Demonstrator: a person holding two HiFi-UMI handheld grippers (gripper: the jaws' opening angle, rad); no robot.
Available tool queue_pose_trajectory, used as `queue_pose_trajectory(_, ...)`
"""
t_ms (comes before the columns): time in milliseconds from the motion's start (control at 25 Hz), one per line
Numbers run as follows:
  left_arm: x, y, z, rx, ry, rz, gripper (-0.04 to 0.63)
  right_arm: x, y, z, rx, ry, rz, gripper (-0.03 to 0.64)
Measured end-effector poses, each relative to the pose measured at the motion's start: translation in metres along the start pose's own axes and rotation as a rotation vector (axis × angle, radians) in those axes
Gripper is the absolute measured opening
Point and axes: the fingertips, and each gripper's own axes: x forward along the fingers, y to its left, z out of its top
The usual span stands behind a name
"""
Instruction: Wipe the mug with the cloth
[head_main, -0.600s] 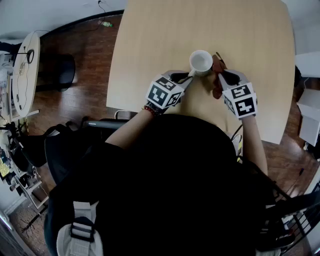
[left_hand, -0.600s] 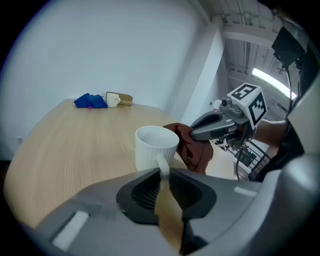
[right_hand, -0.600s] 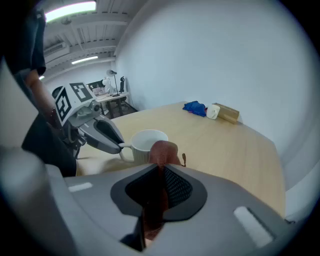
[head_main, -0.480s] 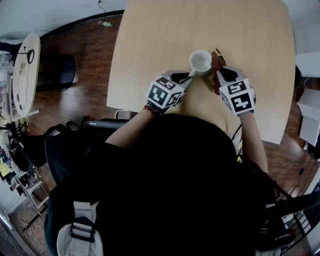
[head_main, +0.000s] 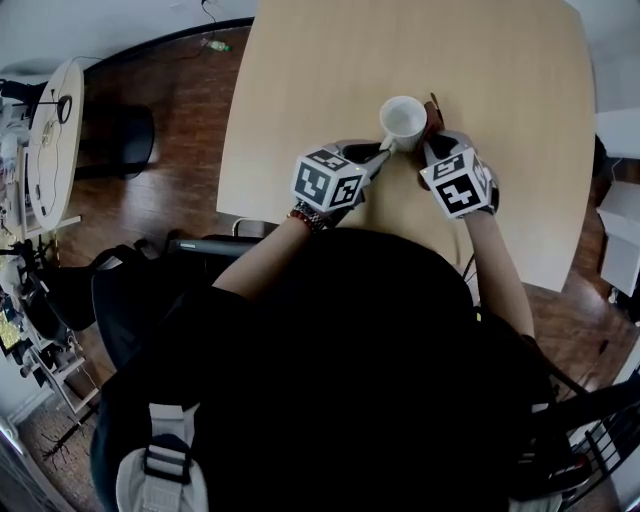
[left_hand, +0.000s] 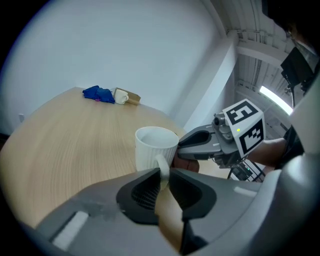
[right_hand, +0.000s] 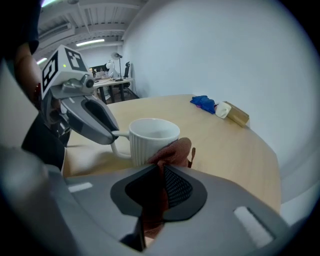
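The white ribbed mug stands upright on the pale wooden worktop, near its close edge and right in front of the person. Both forearms reach forward from the dark torso and converge on it.

The left hand-held gripper slants gently downward and comes in from the mug's left. Its jaws are clenched on the mug's handle, which sits pinched between the two dark pads.

The right hand-held gripper tips down more steeply at the mug's right. Its jaws are clamped tight on a reddish-brown cloth. The bunched cloth sticks out past the tips and lies against the mug's ribbed wall, on the side away from the handle.

In the head view, the marker cubes on the two grippers sit close together, one on either side of the mug.

At the far edge of the worktop, well apart from the mug, lie a blue crumpled item and a tan tube.
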Motion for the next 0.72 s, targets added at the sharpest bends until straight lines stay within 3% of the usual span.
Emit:
queue_pose_trajectory(360,0.004,-0.006,-0.003,0.024,0.017,-0.013,0.064,0.019,0.007,-0.034,0.018,0.088,0.027,0.035)
queue_pose_trajectory(520,0.005,-0.008,-0.004,0.023,0.019,-0.016,0.063,0.002,0.008,-0.019,0.079,0.003,0.058,0.035)
queue_pose_trajectory(720,0.01,-0.014,-0.006,0.075,0.041,-0.018,0.067,-0.029,0.008,0.0,0.117,-0.108,0.065,0.035)
